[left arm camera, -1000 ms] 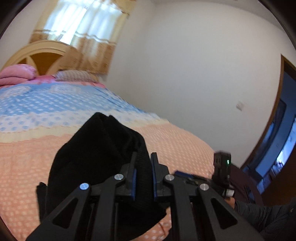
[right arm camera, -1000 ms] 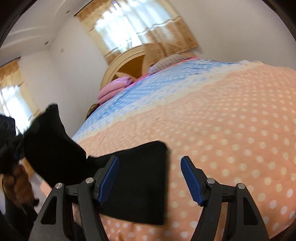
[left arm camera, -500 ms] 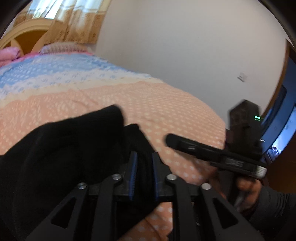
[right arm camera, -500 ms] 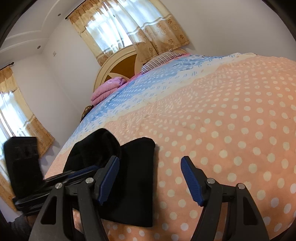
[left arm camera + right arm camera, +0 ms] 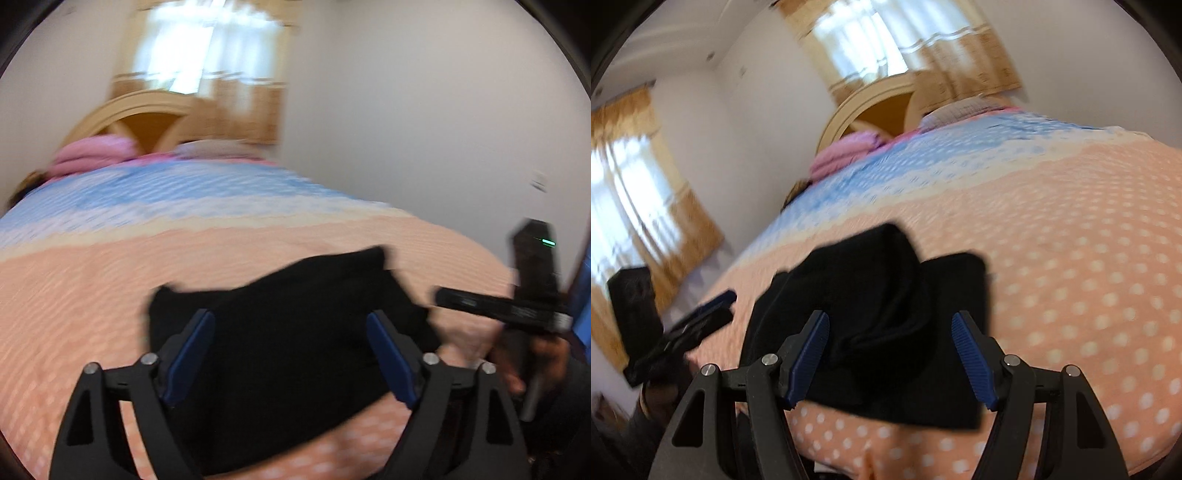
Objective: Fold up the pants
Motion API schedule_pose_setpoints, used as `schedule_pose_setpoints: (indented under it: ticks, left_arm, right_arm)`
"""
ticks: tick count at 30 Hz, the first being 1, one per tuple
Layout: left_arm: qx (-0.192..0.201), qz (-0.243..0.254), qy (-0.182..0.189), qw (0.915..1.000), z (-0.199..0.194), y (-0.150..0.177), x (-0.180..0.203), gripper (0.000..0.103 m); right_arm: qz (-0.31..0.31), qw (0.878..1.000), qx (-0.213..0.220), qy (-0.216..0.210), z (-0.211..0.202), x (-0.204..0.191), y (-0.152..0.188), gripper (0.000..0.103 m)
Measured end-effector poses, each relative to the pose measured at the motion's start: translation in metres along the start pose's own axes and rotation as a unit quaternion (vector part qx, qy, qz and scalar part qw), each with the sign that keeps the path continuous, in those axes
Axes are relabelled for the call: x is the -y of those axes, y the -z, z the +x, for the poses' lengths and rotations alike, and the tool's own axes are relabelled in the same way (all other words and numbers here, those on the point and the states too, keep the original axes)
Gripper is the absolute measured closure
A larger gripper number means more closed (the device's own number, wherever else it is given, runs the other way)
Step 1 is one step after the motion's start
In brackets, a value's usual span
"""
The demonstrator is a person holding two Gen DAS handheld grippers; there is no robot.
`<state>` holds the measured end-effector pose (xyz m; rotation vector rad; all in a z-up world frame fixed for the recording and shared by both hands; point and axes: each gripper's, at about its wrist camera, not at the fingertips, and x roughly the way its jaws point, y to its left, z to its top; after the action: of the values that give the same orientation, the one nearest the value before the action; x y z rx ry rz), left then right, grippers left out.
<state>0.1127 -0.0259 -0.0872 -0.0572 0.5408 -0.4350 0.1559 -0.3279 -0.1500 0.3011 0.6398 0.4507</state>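
Note:
The black pants [image 5: 295, 332] lie folded in a bundle on the peach polka-dot bedspread [image 5: 92, 295]. My left gripper [image 5: 291, 350] hovers just in front of the bundle, its jaws opening wide, blue pads clear of the cloth. In the right wrist view the pants [image 5: 879, 306] show a rounded fold on top of a flat layer. My right gripper [image 5: 890, 354] stands open over the near edge of the pants without pressing on them. The right gripper [image 5: 517, 310] appears at the right of the left wrist view, and the left gripper [image 5: 690, 328] at the left of the right wrist view.
The bedspread [image 5: 1089, 258] turns blue toward the wooden headboard [image 5: 147, 122], where pink pillows [image 5: 92, 155] lie. Curtained windows [image 5: 628, 192] and white walls surround the bed. A dark doorway [image 5: 583, 295] is at the far right. A hand [image 5: 546, 354] holds the right gripper.
My left gripper lowered the black pants onto the bed and its jaws spread apart, letting go of the cloth. The right gripper shifted sideways over the bundle, still open.

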Motion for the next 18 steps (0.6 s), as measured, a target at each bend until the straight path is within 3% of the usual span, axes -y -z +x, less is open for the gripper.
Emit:
schedule_pose_setpoints:
  ticks: [4, 7, 9, 11, 12, 16, 18]
  left_arm:
    - [-0.012, -0.052, -0.038, 0.9979, 0.009, 0.009, -0.033, 0.015]
    - [-0.026, -0.077, -0.037, 0.9960, 0.023, 0.010, -0.037, 0.015]
    - [-0.027, -0.075, -0.041, 0.9960, 0.029, 0.012, -0.033, 0.014]
    - [-0.036, -0.074, -0.038, 0.9959, 0.037, 0.015, -0.032, 0.013]
    - [-0.039, -0.076, -0.038, 0.9956, 0.039, 0.015, -0.031, 0.013]
    - [-0.036, -0.087, -0.044, 0.9945, 0.036, 0.021, -0.041, 0.013]
    - [-0.037, -0.094, -0.050, 0.9937, 0.039, 0.022, -0.048, 0.013]
  right_arm:
    - [-0.055, 0.998, 0.013, 0.024, 0.002, -0.024, 0.006, 0.033]
    - [-0.089, 0.996, 0.026, 0.019, 0.001, -0.037, 0.004, 0.033]
    - [-0.115, 0.993, 0.007, 0.034, 0.008, -0.041, 0.006, 0.033]
    - [-0.113, 0.992, -0.038, 0.033, 0.018, -0.035, 0.011, 0.044]
    - [-0.110, 0.992, -0.056, 0.040, 0.022, -0.031, 0.014, 0.065]
    - [-0.093, 0.988, -0.100, 0.068, 0.020, -0.005, 0.029, 0.080]
    - [-0.082, 0.989, -0.105, 0.069, 0.016, 0.001, 0.029, 0.080]
